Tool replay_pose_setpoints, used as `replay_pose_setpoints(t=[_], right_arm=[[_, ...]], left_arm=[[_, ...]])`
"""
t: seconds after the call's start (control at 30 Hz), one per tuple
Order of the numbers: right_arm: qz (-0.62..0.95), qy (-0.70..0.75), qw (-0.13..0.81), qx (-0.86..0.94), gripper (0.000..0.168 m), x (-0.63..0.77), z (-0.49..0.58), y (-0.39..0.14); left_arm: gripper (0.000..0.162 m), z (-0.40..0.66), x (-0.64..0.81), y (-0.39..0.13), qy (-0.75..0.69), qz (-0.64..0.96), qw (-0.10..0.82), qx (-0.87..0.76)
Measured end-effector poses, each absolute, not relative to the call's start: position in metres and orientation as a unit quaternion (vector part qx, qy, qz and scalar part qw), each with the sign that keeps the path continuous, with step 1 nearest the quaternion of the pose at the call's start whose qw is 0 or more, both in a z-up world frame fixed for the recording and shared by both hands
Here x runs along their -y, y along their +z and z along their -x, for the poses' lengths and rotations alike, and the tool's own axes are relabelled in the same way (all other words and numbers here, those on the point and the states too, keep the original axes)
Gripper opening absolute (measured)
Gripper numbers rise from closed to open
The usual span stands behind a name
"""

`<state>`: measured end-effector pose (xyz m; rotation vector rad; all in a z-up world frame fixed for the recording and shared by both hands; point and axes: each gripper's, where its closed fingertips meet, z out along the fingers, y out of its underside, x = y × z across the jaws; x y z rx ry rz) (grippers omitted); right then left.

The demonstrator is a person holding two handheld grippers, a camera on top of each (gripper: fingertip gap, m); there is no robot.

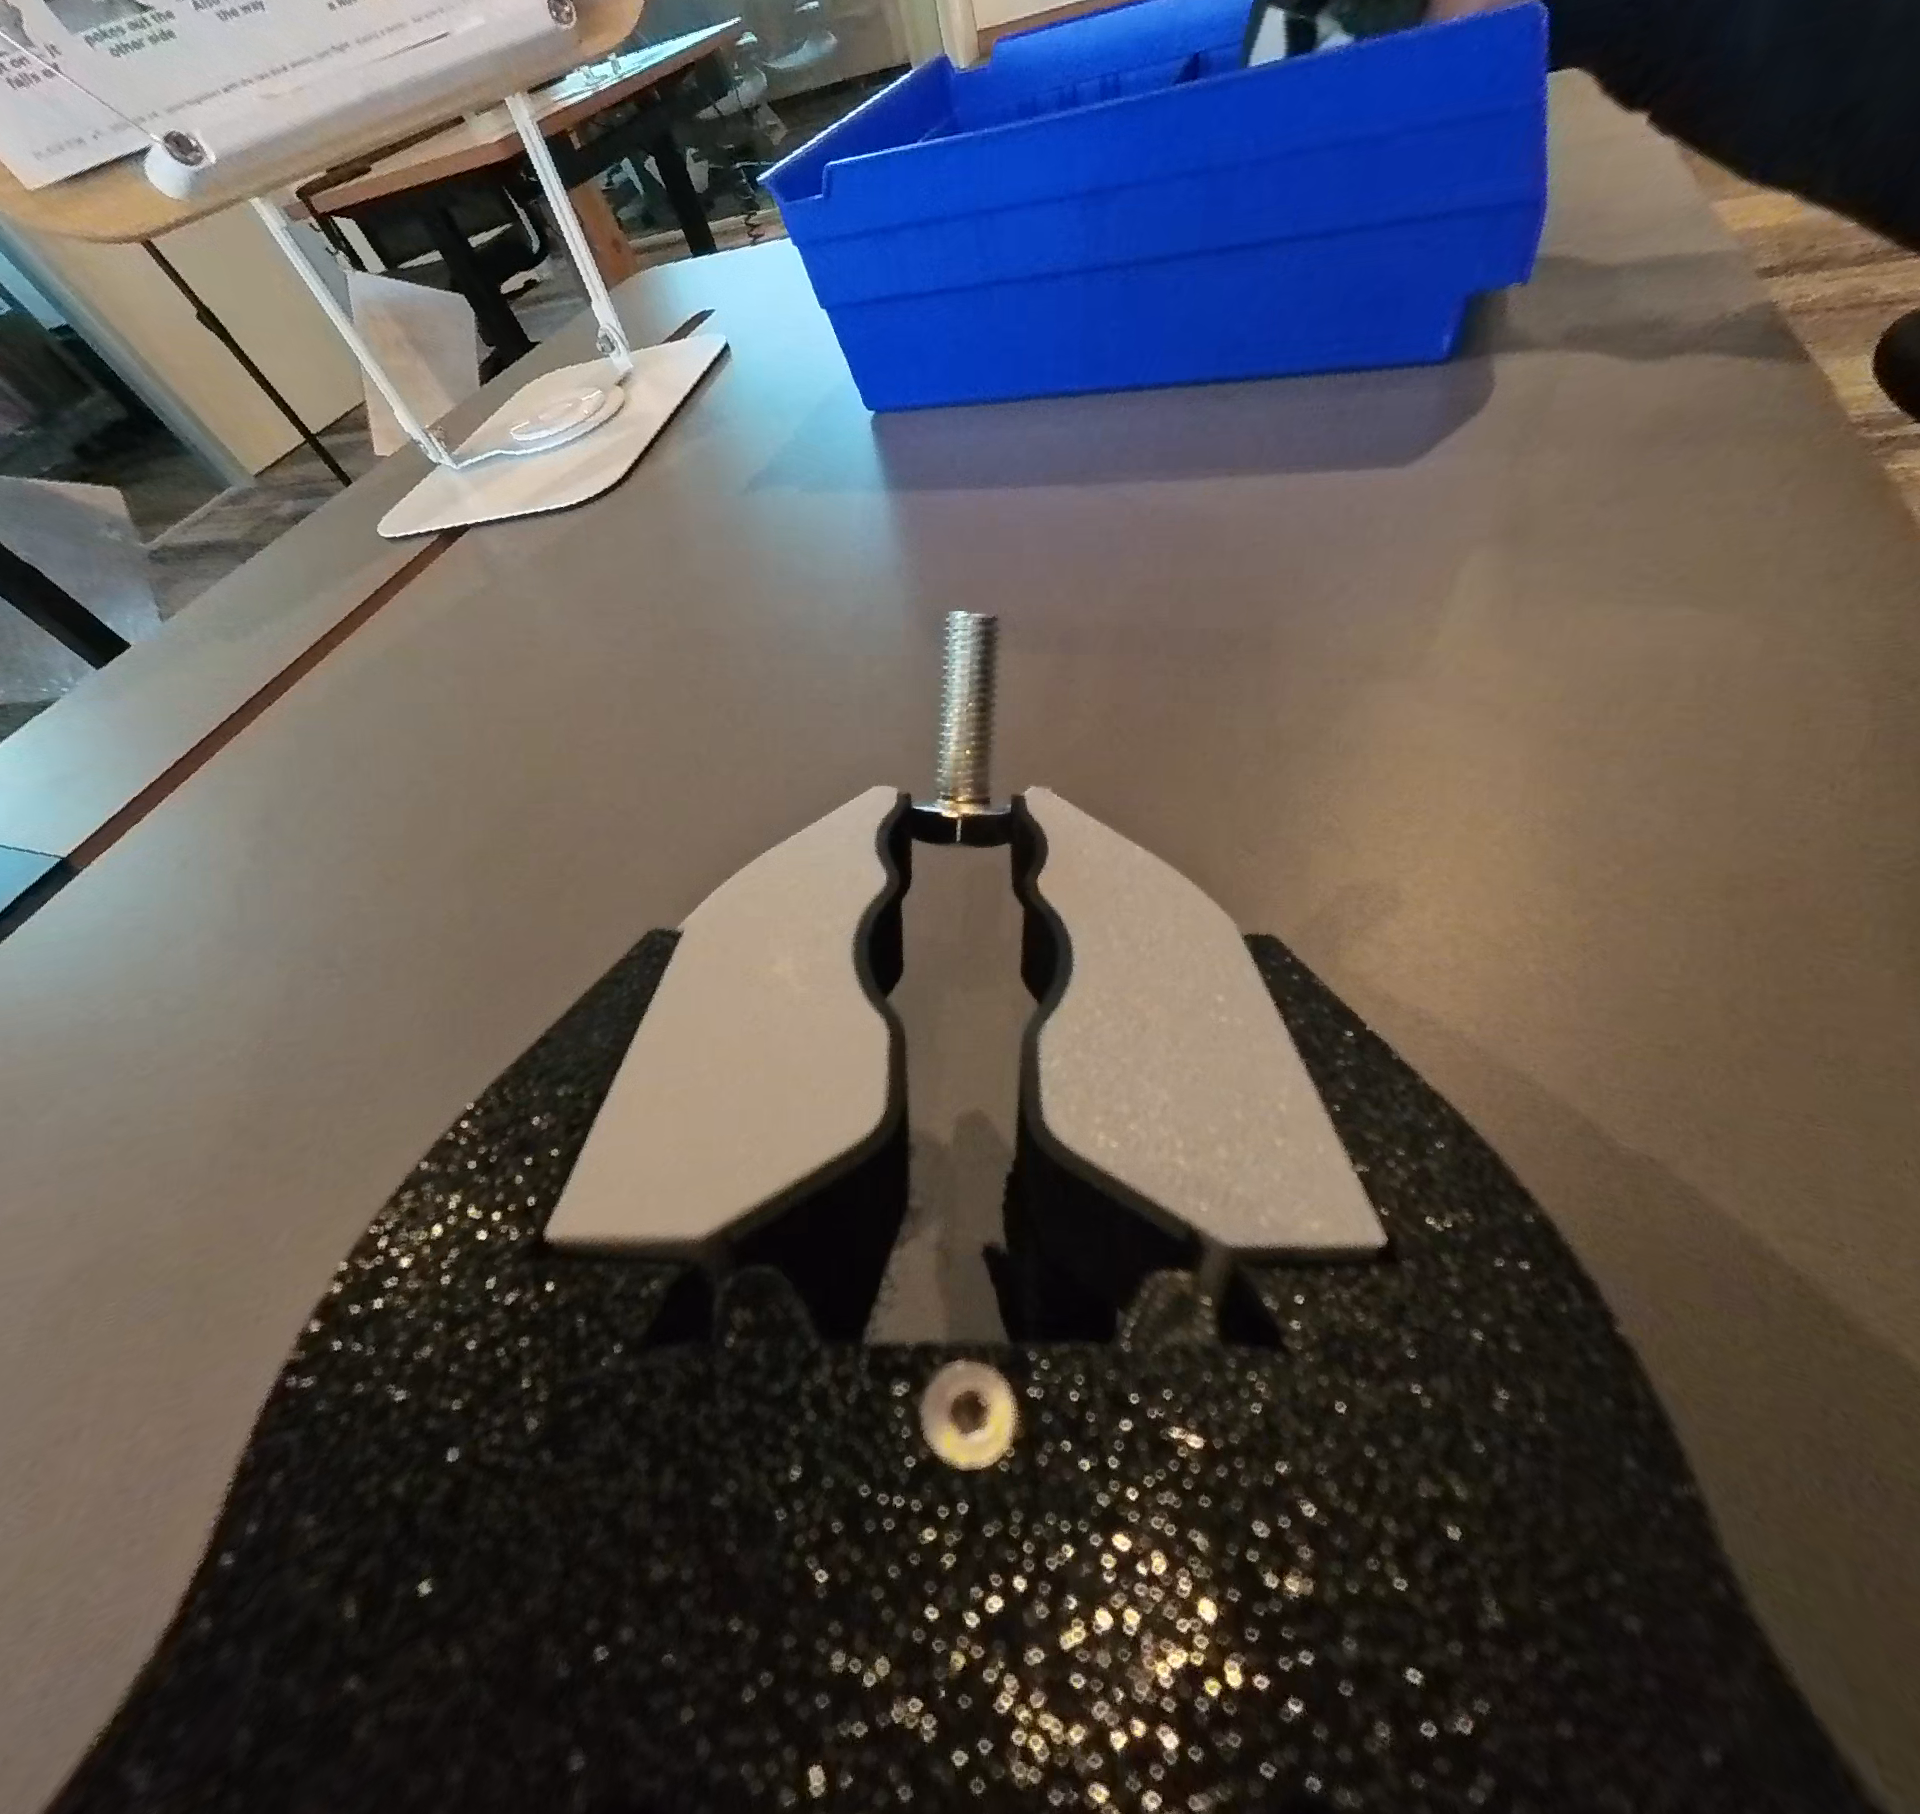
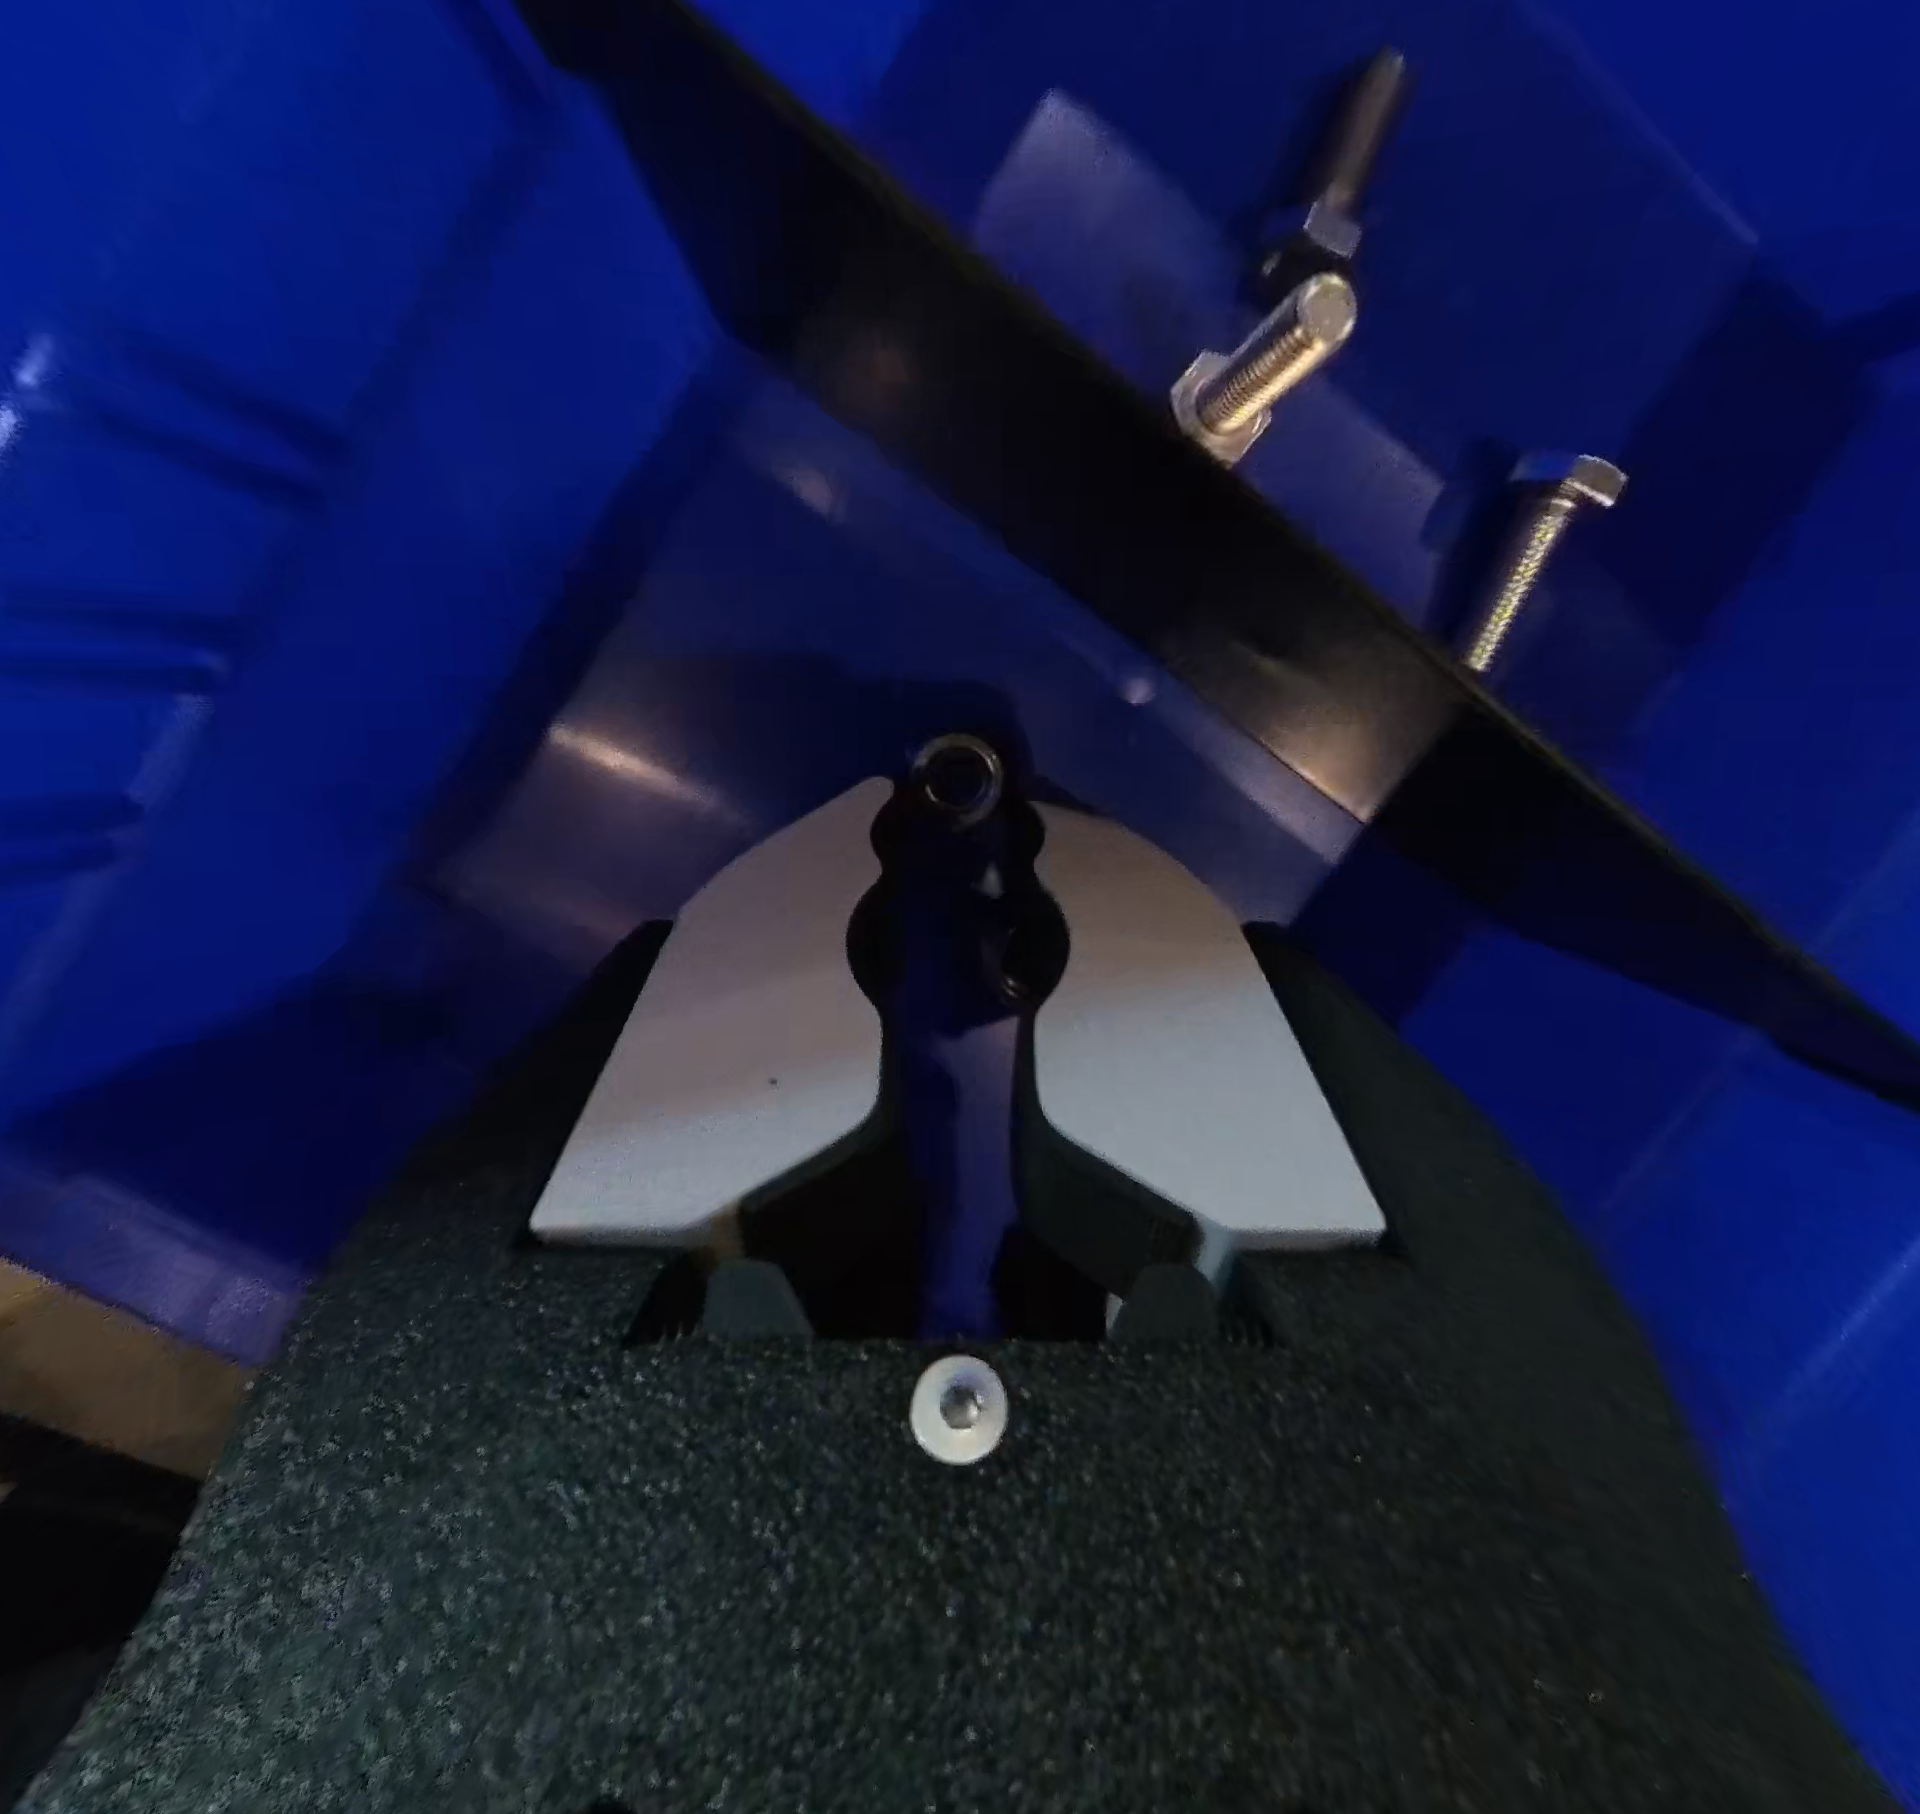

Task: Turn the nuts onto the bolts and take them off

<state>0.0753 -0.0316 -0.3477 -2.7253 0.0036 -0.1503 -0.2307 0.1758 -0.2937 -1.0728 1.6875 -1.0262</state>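
In the left wrist view my left gripper (image 1: 961, 819) is shut on the head of a silver bolt (image 1: 966, 704). Its threaded shaft points forward over the grey table (image 1: 1351, 725). The shaft is bare. In the right wrist view my right gripper (image 2: 958, 798) is inside the blue bin (image 2: 260, 414). Its fingertips are closed around a dark nut (image 2: 956, 785). A second dark nut (image 2: 1013, 975) shows in the gap between the fingers, lower down. Three silver bolts (image 2: 1268, 362) lie in the compartment beyond a black divider (image 2: 1143, 538).
The blue bin (image 1: 1143, 237) stands at the table's far side, and a dark-sleeved arm (image 1: 1714, 50) reaches into it. A clear stand on a white base (image 1: 540, 434) holds a printed sheet at the far left. The table's left edge runs close by. The gap from one gripper's tips to the other's is roughly 40 cm.
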Motion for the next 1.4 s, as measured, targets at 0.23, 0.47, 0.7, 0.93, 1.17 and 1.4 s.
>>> replay_pose_setpoints(t=[0.23,0.47,0.7,0.93,1.17,1.4], right_arm=[[0.946,-0.090,0.307,-0.060,0.034,0.028,-0.054,-0.268],[0.840,0.074,0.509,0.170,0.020,-0.080,0.140,-0.209],[0.825,0.202,0.466,0.248,0.031,-0.152,0.231,-0.269],[0.824,0.225,0.455,0.250,0.020,-0.164,0.238,-0.275],[0.822,0.226,0.453,0.261,0.010,-0.165,0.240,-0.278],[0.827,0.207,0.455,0.259,0.010,-0.165,0.232,-0.279]], left_arm=[[0.017,0.231,-0.175,-0.294,-0.412,0.429,0.430,-0.679],[0.017,0.230,-0.171,-0.296,-0.410,0.420,0.427,-0.688],[0.017,0.231,-0.167,-0.295,-0.415,0.410,0.426,-0.691],[0.017,0.231,-0.166,-0.295,-0.416,0.406,0.425,-0.693],[0.017,0.232,-0.166,-0.293,-0.422,0.405,0.426,-0.690],[0.042,0.230,-0.171,-0.279,-0.436,0.392,0.471,-0.659]])
